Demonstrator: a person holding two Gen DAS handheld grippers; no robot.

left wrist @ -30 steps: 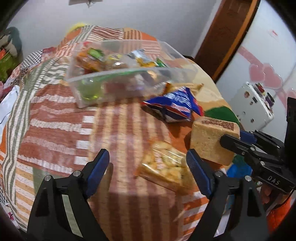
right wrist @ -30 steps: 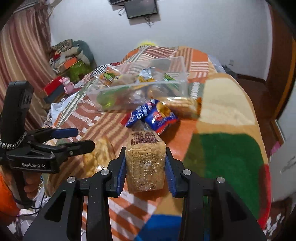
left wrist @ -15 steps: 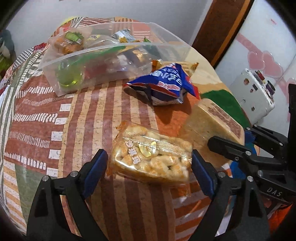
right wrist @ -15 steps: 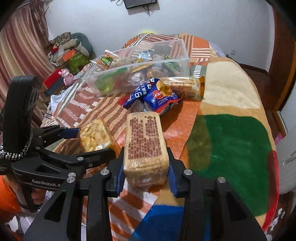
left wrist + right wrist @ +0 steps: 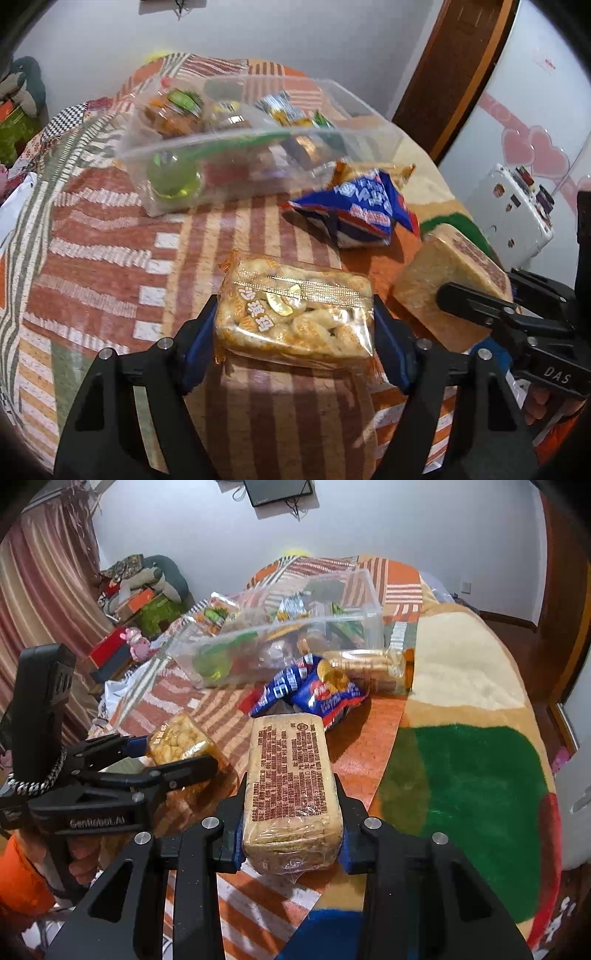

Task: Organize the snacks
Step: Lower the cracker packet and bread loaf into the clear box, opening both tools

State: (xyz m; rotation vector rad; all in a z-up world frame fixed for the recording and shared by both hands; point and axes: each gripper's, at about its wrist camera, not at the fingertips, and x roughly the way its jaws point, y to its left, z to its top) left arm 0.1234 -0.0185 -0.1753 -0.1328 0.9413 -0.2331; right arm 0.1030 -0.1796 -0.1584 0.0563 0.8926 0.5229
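Note:
My left gripper [image 5: 295, 325] is shut on a clear packet of golden puffed snacks [image 5: 295, 317], held just above the blanket; it also shows in the right wrist view [image 5: 177, 744]. My right gripper [image 5: 291, 823] is shut on a tan block-shaped biscuit packet [image 5: 291, 775] with brown print, seen at the right in the left wrist view [image 5: 450, 280]. A clear plastic bin [image 5: 251, 147] full of snacks stands further back, also in the right wrist view [image 5: 280, 642]. A blue chip bag [image 5: 358, 210] lies in front of it, with a long biscuit packet [image 5: 369, 664] beside it.
Everything rests on a bed with a striped orange, green and beige patchwork blanket [image 5: 461, 775]. Toys and boxes [image 5: 136, 590] are piled at the far left by a curtain. A white appliance [image 5: 513, 210] and a wooden door frame [image 5: 454, 74] are to the right.
My left gripper closed on the puffed snack packet and lifted it slightly. My right gripper tilted the biscuit packet so its printed face is up.

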